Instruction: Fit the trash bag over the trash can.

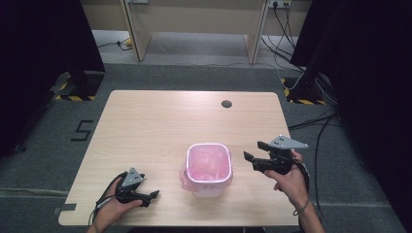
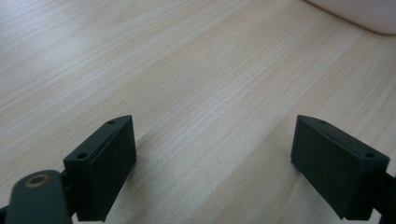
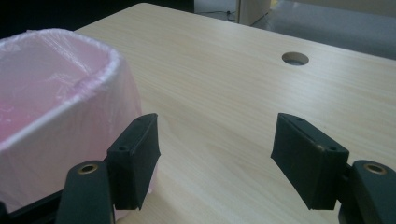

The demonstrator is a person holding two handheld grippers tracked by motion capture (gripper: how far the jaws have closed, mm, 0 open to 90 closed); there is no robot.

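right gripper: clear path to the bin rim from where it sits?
Probably yes. The right gripper is open, raised beside the pink-lined bin, jaws pointing toward it. In the right gripper view the bin's rim sits just off one jaw, with bare table between and nothing blocking.

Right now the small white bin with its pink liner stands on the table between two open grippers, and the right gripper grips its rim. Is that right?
Not quite. The right gripper grips nothing: the right gripper view shows its jaws open beside the bin, over bare table. The rest holds; the left gripper is open too.
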